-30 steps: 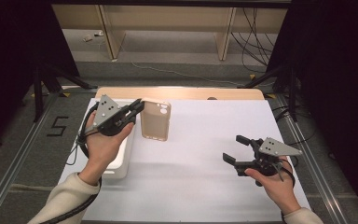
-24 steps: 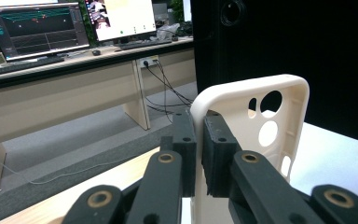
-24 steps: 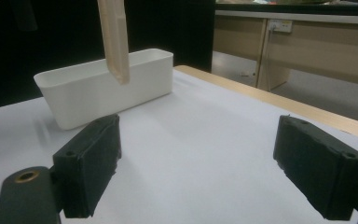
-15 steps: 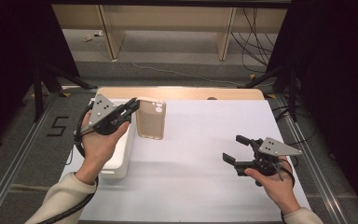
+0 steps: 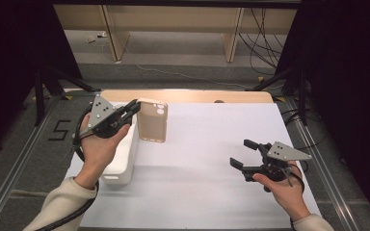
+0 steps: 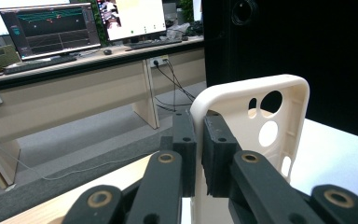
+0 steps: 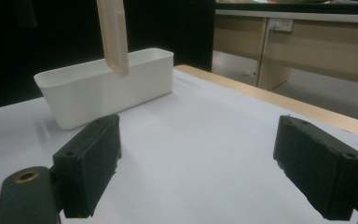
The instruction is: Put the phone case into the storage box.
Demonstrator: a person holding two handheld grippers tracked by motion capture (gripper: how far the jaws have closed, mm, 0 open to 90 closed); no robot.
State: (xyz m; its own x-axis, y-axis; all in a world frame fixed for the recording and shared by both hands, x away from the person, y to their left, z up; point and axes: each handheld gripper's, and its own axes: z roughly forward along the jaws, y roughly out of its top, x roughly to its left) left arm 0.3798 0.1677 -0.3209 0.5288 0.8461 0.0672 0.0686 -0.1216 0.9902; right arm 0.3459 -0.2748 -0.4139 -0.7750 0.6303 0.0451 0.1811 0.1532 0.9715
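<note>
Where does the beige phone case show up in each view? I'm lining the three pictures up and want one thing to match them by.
High view: phone case left of centre, held in the air by the left tongs, beside the white bin.
Left gripper view: right of centre, its edge clamped between the jaws.
Right gripper view: top left, hanging edge-on.
Shared landmark: the white bin, seen in the high and right gripper views.

High view is set above the near edge, facing forward and down over the whole counter [image 5: 212, 183]. Left gripper view is held close behind the phone case [image 6: 251, 135], facing far desks. Right gripper view sits low, facing left; case [image 7: 113, 37] and white bin [image 7: 107, 91] are shared.
</note>
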